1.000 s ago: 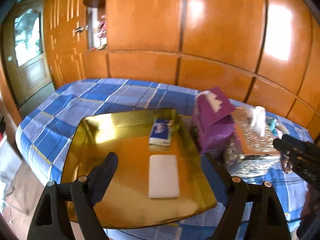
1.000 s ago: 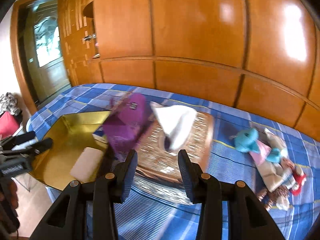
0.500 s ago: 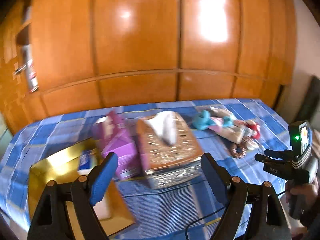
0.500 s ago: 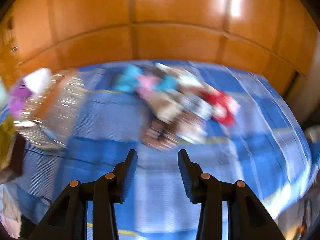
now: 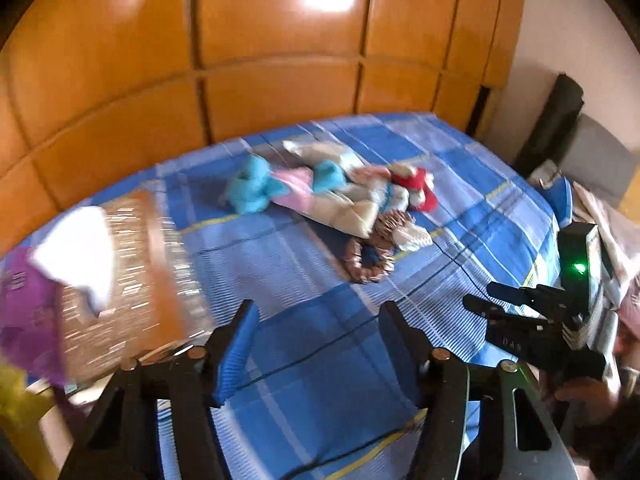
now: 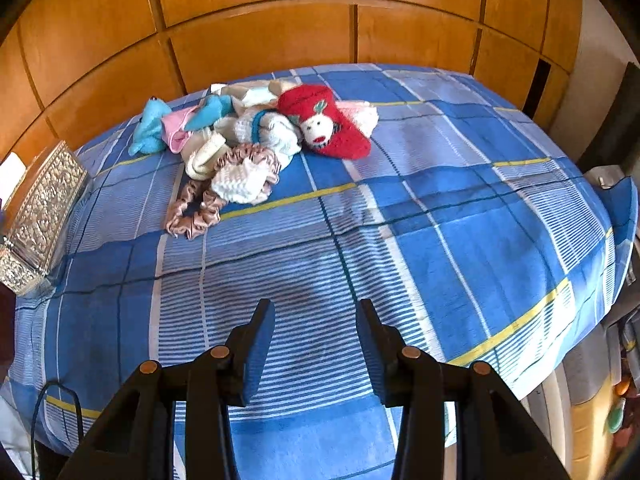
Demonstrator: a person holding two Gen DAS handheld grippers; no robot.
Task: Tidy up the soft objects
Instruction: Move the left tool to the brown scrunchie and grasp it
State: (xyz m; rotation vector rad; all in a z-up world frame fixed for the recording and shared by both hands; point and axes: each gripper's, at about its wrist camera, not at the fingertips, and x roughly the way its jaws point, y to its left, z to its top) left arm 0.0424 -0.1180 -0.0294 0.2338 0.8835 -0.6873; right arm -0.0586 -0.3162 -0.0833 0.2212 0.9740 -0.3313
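Observation:
A heap of soft things lies on the blue checked bedspread (image 6: 440, 240): a red knitted doll sock (image 6: 328, 124), a blue plush toy (image 6: 150, 128), white knitwear (image 6: 244, 184) and a pink satin scrunchie (image 6: 192, 212). My right gripper (image 6: 315, 312) hovers over bare bedspread well short of the heap, jaws apart and empty. My left gripper (image 5: 319, 312) also hangs over the bedspread, short of the scrunchie (image 5: 368, 260) and the blue plush (image 5: 250, 190). Its jaws are closing with nothing between them. The right gripper (image 5: 486, 298) shows at the right edge of the left wrist view.
A silver embossed tissue box (image 5: 136, 272) with a white tissue sticking out stands at the left, a purple tissue pack (image 5: 24, 312) beside it. A thin black cable (image 5: 320, 352) crosses the bedspread. Orange wooden panels (image 6: 260, 32) back the bed. A hand (image 5: 580, 396) holds the right gripper.
Both views have swung right, away from the gold tray and tissue boxes and onto the heap of soft things. The left jaws stand narrower than before. The right jaws look unchanged.

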